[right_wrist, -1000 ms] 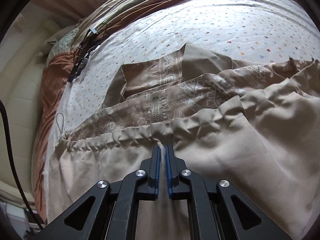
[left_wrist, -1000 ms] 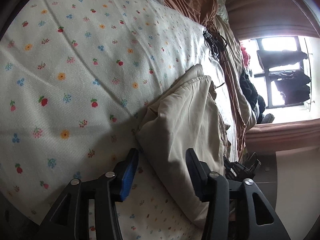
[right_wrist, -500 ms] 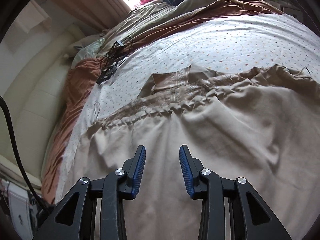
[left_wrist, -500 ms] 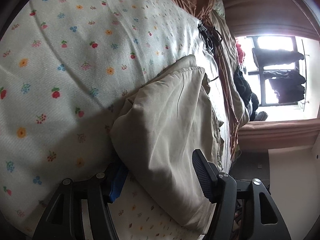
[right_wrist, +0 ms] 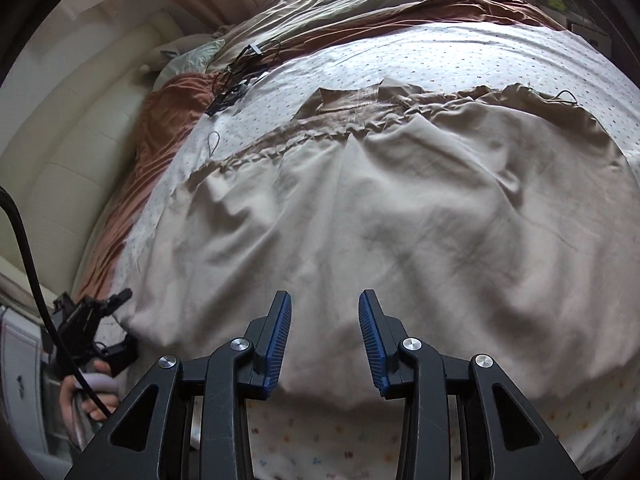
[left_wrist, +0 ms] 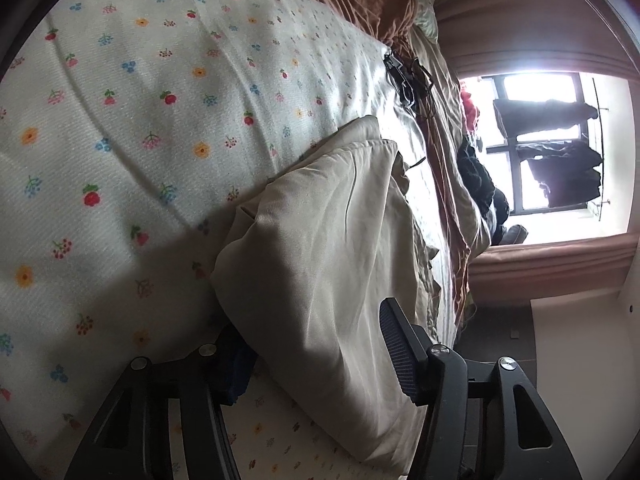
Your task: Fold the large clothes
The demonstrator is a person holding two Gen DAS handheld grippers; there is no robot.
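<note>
Window [left_wrist: 560, 152] left view only; garment [right_wrist: 380, 220] spread right.

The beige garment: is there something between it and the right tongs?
Nothing visible. The right tongs hang open directly above the beige garment, which lies spread on the flowered sheet. The black cables lie beyond the garment's far edge, well away from the tongs.
</note>
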